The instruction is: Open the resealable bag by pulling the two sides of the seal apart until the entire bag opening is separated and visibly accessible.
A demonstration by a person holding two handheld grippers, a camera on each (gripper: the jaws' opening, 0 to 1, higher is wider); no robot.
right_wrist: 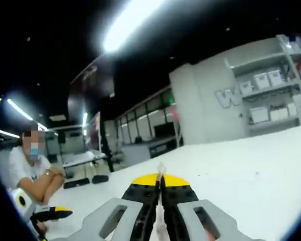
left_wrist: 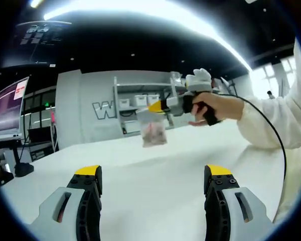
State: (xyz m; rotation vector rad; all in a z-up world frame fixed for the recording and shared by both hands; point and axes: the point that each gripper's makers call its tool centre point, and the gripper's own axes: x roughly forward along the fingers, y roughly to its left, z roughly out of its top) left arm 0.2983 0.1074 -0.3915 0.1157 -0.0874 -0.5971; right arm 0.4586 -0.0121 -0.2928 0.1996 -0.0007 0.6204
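A small clear resealable bag (left_wrist: 153, 129), with something pinkish inside, is seen in the left gripper view hanging in the air above a white table (left_wrist: 155, 186), at about 12 o'clock from the left tongs (left_wrist: 153, 176) and well apart from them. The bag is held by its top edge in the right tongs (left_wrist: 158, 106), which reach in from 2 o'clock, gripped by a person's hand (left_wrist: 210, 106) in a white sleeve. The bag's long axis runs from the held top edge down toward the table. The left tongs are released, the 2 yellow-tipped jaws standing wide apart with nothing between them. In the right gripper view, the right tongs (right_wrist: 161, 182) are clenched, with a thin clear sliver of the bag's edge (right_wrist: 161, 170) pinched between the yellow tips. The seal appears not yet parted. The left tongs are judged to be the free ones, and the coming move would likely call for them to travel forward and up toward the bag's free side at the seal.
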